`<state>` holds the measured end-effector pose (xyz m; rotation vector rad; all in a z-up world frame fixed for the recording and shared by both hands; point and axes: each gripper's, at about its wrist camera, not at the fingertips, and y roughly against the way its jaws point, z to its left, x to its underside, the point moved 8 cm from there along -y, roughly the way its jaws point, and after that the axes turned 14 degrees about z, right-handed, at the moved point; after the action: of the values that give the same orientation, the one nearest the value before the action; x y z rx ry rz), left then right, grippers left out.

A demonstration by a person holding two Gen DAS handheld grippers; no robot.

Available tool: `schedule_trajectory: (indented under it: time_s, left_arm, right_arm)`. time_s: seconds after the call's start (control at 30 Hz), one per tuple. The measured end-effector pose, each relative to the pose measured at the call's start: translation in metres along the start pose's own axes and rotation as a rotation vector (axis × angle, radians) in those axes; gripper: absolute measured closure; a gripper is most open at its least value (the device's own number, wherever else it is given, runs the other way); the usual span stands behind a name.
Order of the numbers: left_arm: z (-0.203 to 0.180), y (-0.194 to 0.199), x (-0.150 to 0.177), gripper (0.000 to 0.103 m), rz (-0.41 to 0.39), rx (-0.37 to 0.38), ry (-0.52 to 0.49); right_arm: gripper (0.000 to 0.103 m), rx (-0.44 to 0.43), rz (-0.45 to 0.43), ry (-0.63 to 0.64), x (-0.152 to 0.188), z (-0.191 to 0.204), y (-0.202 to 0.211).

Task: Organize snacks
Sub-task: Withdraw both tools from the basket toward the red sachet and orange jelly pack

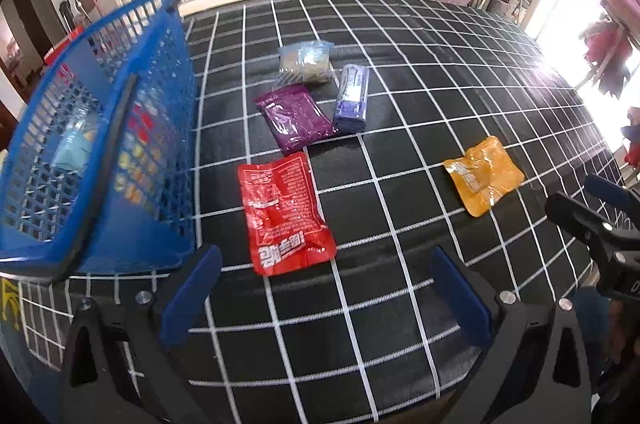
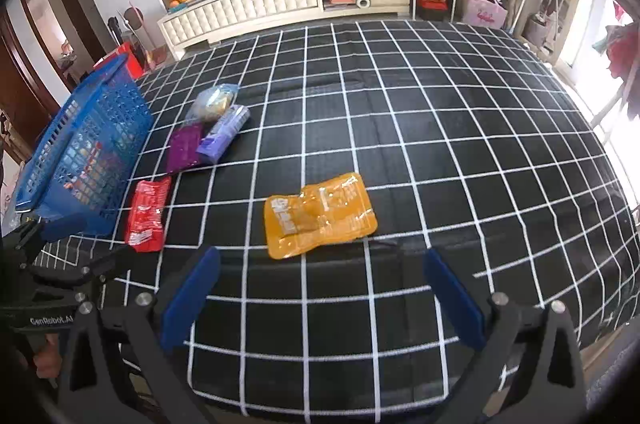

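Five snack packs lie on the black checked cloth (image 1: 400, 304). A red pack (image 1: 284, 216) (image 2: 147, 216) sits just ahead of my open left gripper (image 1: 324, 264), nothing between its blue pads. An orange pack (image 2: 320, 216) (image 1: 484, 174) lies just beyond my open right gripper (image 2: 320, 264). Farther back are a purple pack (image 1: 296, 118) (image 2: 184, 148), a lavender pack (image 1: 352, 96) (image 2: 224, 136) and a clear pack of pale snacks (image 1: 306, 62) (image 2: 214, 102). A blue mesh basket (image 1: 92, 144) (image 2: 80, 152) stands at the left with several colourful packs inside.
The right gripper's black frame (image 1: 600, 232) shows at the right edge of the left wrist view; the left gripper's frame (image 2: 44, 264) shows at the left of the right wrist view. A white cabinet (image 2: 280, 0) stands beyond the table's far edge. Bright windows are on the right.
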<state>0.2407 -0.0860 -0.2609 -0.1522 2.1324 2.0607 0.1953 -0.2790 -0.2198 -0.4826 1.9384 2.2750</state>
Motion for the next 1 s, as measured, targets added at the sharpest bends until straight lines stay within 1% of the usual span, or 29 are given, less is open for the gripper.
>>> schedule_trajectory:
  time_s: [0.23,0.3,0.33,0.43,0.5,0.6,0.7,0.87,0.93,0.97,1.0]
  left_arm:
    - [0.01,-0.037,-0.018,0.0,0.063,-0.024,0.007]
    - [0.011,-0.047,-0.021,0.0,0.083,-0.009,0.027]
    - [0.011,-0.051,-0.022,0.0,0.089,-0.014,0.029]
    - [0.007,-0.065,-0.024,0.0,0.114,-0.068,0.005]
    - [0.008,-0.072,-0.026,0.0,0.126,-0.085,0.01]
    - [0.009,-0.077,-0.03,0.0,0.126,-0.072,0.038]
    - [0.008,-0.084,-0.037,0.0,0.129,-0.031,0.079]
    - [0.01,-0.089,-0.044,0.001,0.133,-0.029,0.105]
    - [0.011,-0.088,-0.045,0.005,0.132,-0.034,0.109]
    - [0.013,-0.086,-0.046,0.012,0.126,-0.035,0.113]
    - [0.01,-0.083,-0.047,0.023,0.117,-0.033,0.102]
  right_arm:
    - [0.0,-0.008,0.032,-0.027,-0.001,-0.004,-0.022]
    - [0.0,-0.012,0.038,-0.028,0.0,-0.004,-0.025]
    - [0.0,-0.011,0.04,-0.028,0.0,-0.004,-0.027]
    - [0.0,-0.006,0.047,-0.033,0.0,-0.006,-0.03]
    - [0.0,-0.006,0.051,-0.038,0.001,-0.008,-0.032]
    - [0.0,-0.001,0.051,-0.043,0.002,-0.012,-0.031]
    - [0.0,0.0,0.057,-0.056,0.003,-0.017,-0.033]
    - [0.0,0.002,0.058,-0.062,0.004,-0.017,-0.034]
    - [0.0,0.004,0.059,-0.069,0.004,-0.018,-0.035]
    - [0.0,0.005,0.061,-0.072,0.004,-0.019,-0.036]
    - [0.0,0.007,0.065,-0.077,0.004,-0.02,-0.037]
